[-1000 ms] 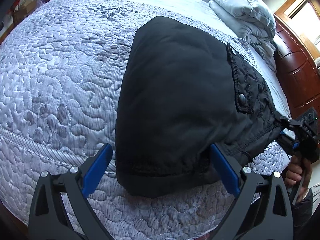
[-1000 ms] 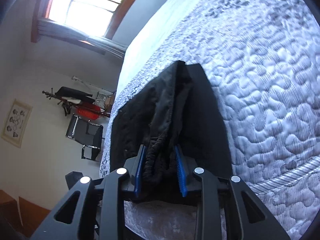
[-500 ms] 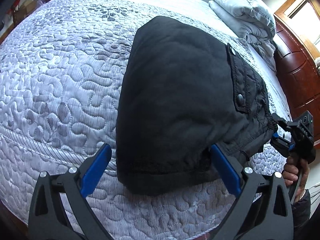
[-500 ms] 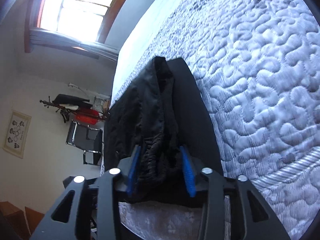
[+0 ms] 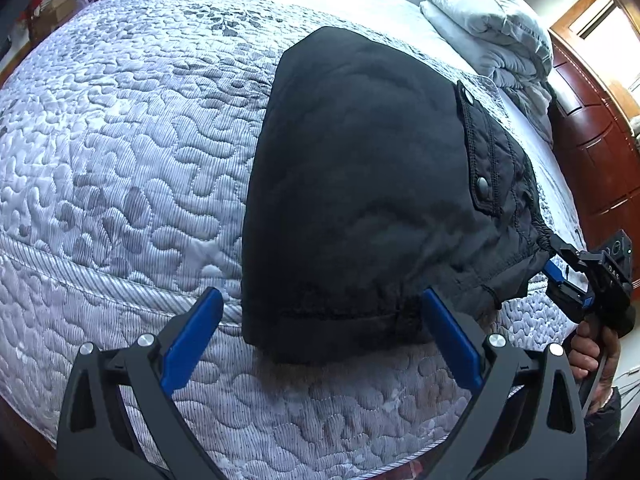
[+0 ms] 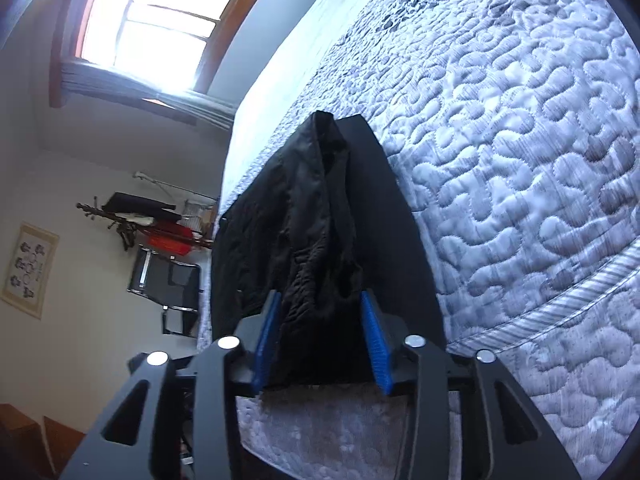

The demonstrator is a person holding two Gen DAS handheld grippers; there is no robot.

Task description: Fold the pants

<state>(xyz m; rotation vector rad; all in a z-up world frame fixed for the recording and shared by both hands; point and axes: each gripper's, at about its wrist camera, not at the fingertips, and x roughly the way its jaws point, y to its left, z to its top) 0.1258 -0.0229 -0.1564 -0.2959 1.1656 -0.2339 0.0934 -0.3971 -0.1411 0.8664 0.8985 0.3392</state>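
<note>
**Left wrist view: folded pants on bed, right gripper at the waistband corner**

Left wrist view shows the black padded fabric pants (image 5: 360,200), already folded into a compact block, lying on the grey-white quilted mattress (image 5: 120,140) near its front edge. The snap-button pocket flap (image 5: 480,152) faces up on the block's right side. A folded grey duvet (image 5: 488,24) sits at the far corner, well apart from the pants.

Left gripper (image 5: 320,316): blue-padded jaws spread wide, straddling the near hem of the block. Pads stand clear of the cloth on the left; on the right the pad is just beside it. Nothing held.

Right gripper (image 6: 320,320): jaws partly open, and they have just been closing a little after widening. A bunched black fold of the waistband end sits between the pads. The cloth fills the gap and appears to touch both pads, so I read this as a loose hold on the pants, not a firm pinch.

Judgement: the step in hand is tidying or releasing the gathered waistband corner.

To do it well:
- lay the bunch flat on the block before letting go, so no lump remains;
- keep the left gripper low at the hem to steady the stack;
- withdraw the right gripper along the cloth's line, not upward, to avoid dragging the top layer open.
</note>
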